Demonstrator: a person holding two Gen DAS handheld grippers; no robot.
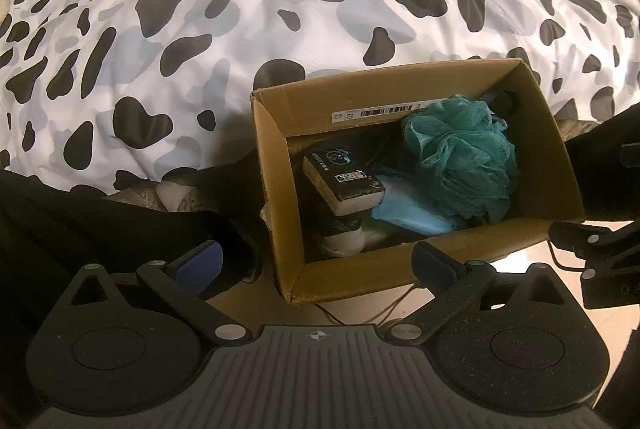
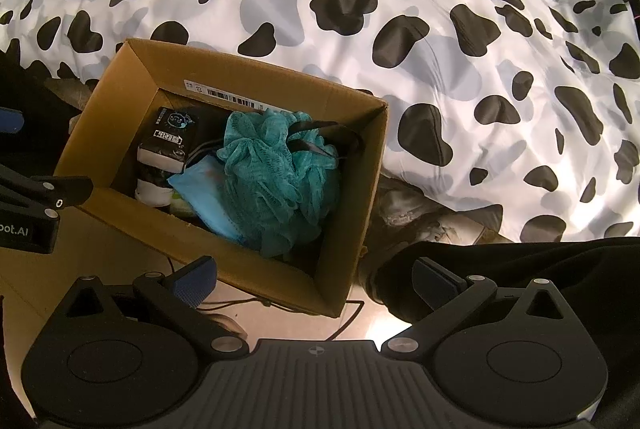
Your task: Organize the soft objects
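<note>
An open cardboard box [image 1: 276,165] [image 2: 360,165] stands on the floor against the bed. Inside lie a teal mesh bath pouf [image 1: 460,157] [image 2: 276,169], a black tissue pack [image 1: 340,181] [image 2: 168,145], a light blue face mask [image 1: 408,213] [image 2: 204,193] and a black strap [image 2: 320,137]. My left gripper [image 1: 316,263] hovers open above the box's near wall, holding nothing. My right gripper [image 2: 314,279] hangs open over the box's near right corner, also with nothing between its fingers. The other gripper shows at each view's edge [image 1: 592,257] [image 2: 36,197].
A cow-print duvet [image 1: 280,1] [image 2: 440,29] covers the bed behind the box. A person's dark-clothed legs [image 1: 80,213] [image 2: 540,269] flank the box. Thin cables [image 2: 344,317] trail on the pale floor [image 1: 540,261]. Crumpled grey fabric [image 2: 420,213] lies under the bed edge.
</note>
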